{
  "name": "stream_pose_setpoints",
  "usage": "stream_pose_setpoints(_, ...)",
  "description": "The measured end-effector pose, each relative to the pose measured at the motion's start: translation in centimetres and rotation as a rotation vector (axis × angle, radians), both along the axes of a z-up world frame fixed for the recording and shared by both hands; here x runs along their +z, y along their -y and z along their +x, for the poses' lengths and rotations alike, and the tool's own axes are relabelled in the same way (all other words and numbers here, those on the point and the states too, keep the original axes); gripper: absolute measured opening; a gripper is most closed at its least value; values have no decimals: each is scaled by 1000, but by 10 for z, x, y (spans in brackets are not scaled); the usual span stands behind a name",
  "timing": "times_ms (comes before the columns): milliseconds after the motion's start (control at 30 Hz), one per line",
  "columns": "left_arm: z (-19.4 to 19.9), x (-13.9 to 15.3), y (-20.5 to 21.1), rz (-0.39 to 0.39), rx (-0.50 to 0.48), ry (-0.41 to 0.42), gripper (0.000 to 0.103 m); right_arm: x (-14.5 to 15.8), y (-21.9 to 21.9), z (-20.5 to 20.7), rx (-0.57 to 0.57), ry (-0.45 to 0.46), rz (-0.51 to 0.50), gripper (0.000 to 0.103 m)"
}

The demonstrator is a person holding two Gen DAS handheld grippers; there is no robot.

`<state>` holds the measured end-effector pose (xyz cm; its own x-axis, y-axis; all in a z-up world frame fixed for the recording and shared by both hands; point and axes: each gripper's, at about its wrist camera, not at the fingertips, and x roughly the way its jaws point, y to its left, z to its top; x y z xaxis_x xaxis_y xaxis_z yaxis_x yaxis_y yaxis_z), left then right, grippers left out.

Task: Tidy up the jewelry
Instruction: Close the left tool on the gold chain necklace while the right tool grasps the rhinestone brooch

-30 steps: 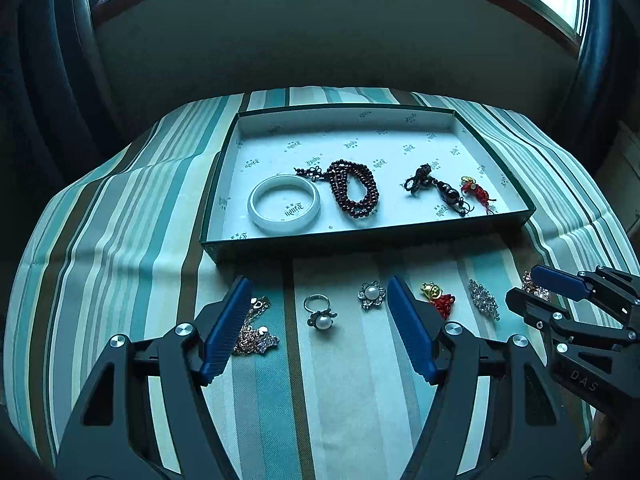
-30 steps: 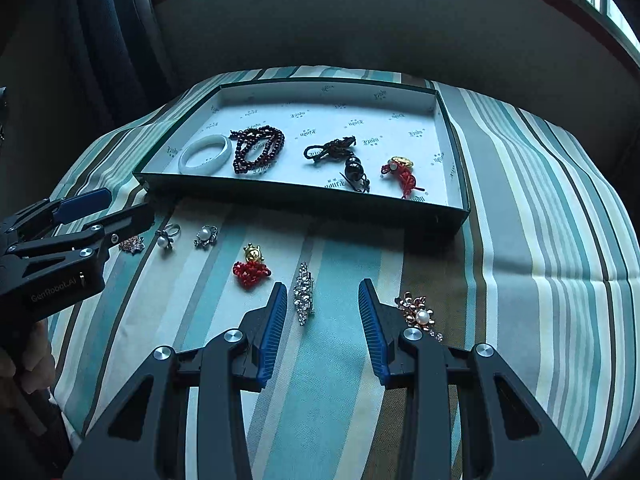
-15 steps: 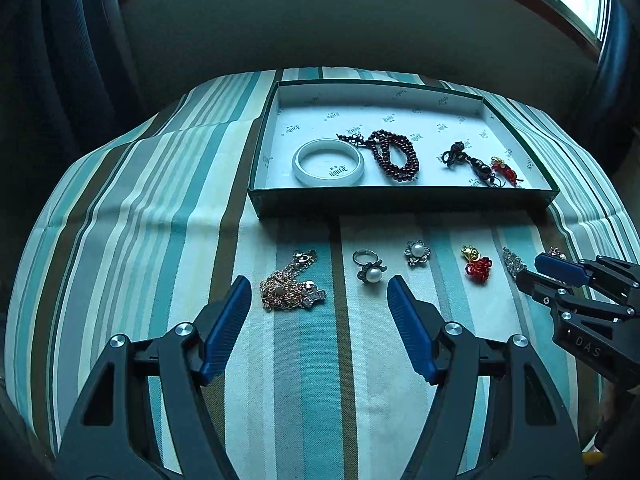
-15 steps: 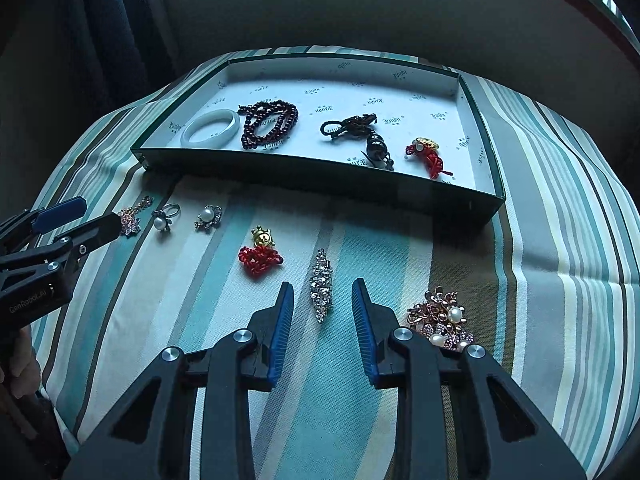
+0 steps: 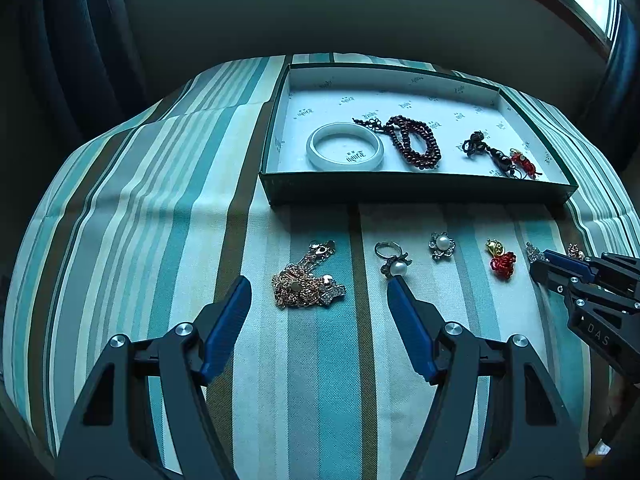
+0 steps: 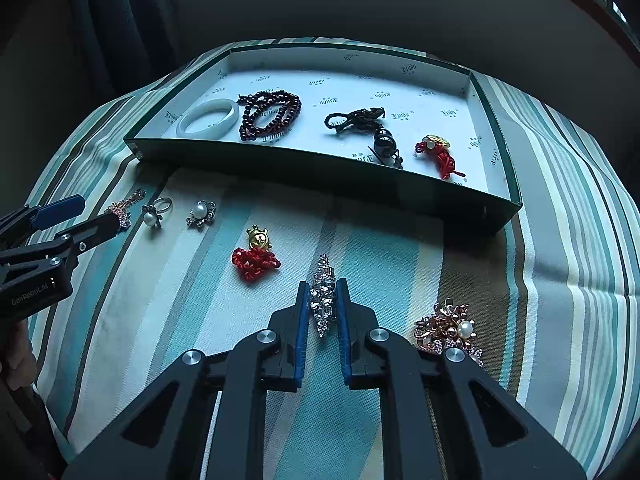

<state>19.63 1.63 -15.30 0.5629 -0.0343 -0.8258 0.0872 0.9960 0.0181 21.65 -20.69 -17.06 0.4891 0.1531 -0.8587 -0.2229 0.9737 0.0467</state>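
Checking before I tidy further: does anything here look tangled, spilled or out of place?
The rose-gold chain lies bunched in a knotted heap on the striped cloth ahead of the open left claw. Otherwise nothing stands out: the loose pieces sit in a row before the box.

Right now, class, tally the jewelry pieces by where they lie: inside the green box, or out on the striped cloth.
Inside the green box: 4 (white bangle, dark red bead strand, black knotted cord charm, red-and-gold knot charm).
On the striped cloth: 6, one being the rhinestone brooch in the right gripper.
Total: 10
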Motion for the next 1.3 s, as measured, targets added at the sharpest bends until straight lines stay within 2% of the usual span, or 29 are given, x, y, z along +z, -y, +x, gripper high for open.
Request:
stream_pose_setpoints(333, 7, -9, -9, 27, 3, -20, 68, 0, 2, 0, -3, 0, 3, 13)
stream_pose_setpoints(433, 10, -13, -13, 36, 4, -31, 62, 0, 2, 0, -1, 1, 3, 13)
stream_pose_setpoints(533, 13, -17, -16, 21, 3, -39, 60, 0, 2, 0, -1, 1, 5, 13)
stream_pose_setpoints(733, 15, -17, -12, 30, -34, -43, 59, 0, 2, 0, 0, 1, 5, 13)
stream_pose_setpoints(933, 16, -19, -8, 27, -82, -51, 52, 1, 2, 0, 0, 2, 5, 13)
stream_pose_setpoints(1033, 17, -19, -9, -10, -105, -58, 41, 1, 2, 0, 1, 1, 5, 13)
stream_pose_setpoints(1100, 17, -19, -10, -13, -107, -57, 37, 1, 2, 0, 1, 1, 6, 13)
stream_pose_setpoints(1167, 17, -19, -11, -16, -117, -57, 25, 1, 2, 0, 0, 2, 5, 13)
stream_pose_setpoints(1300, 17, -18, -12, -25, -125, -59, 20, 0, 2, 0, 0, 2, 5, 13)
